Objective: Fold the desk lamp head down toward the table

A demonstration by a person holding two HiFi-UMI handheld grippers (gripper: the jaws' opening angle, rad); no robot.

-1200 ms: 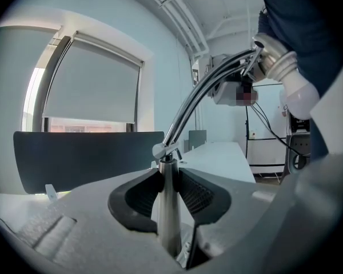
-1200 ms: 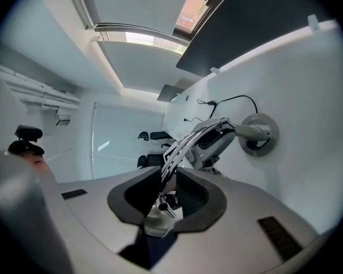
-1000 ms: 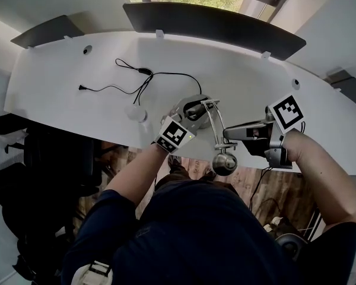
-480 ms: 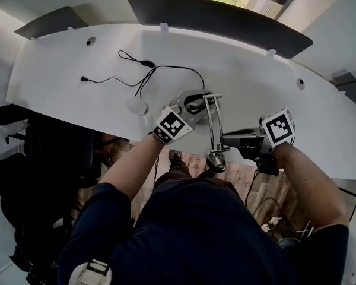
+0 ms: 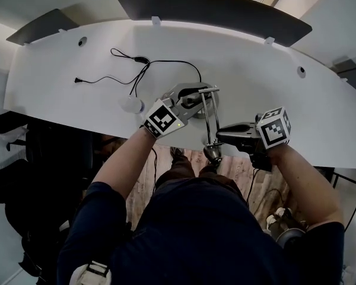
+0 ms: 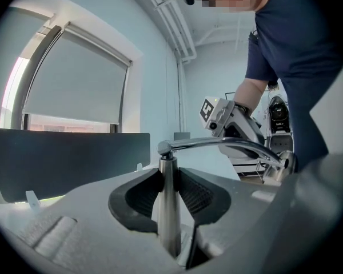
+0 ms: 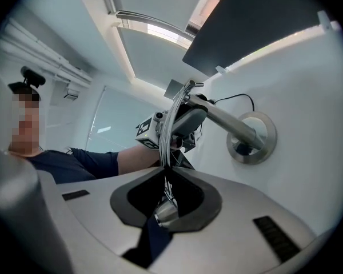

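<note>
though level, lamp arm [image 6: 215, 141] toward person [image 6: 291, 56]

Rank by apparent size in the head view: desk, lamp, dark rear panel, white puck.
1. desk
2. panel
3. lamp, which stands nearer the camera
4. puck

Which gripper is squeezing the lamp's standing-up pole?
The left gripper: its jaws clamp the upright pole. The right gripper, its jaws opening, has the thin arm near the lamp head between them.
</note>
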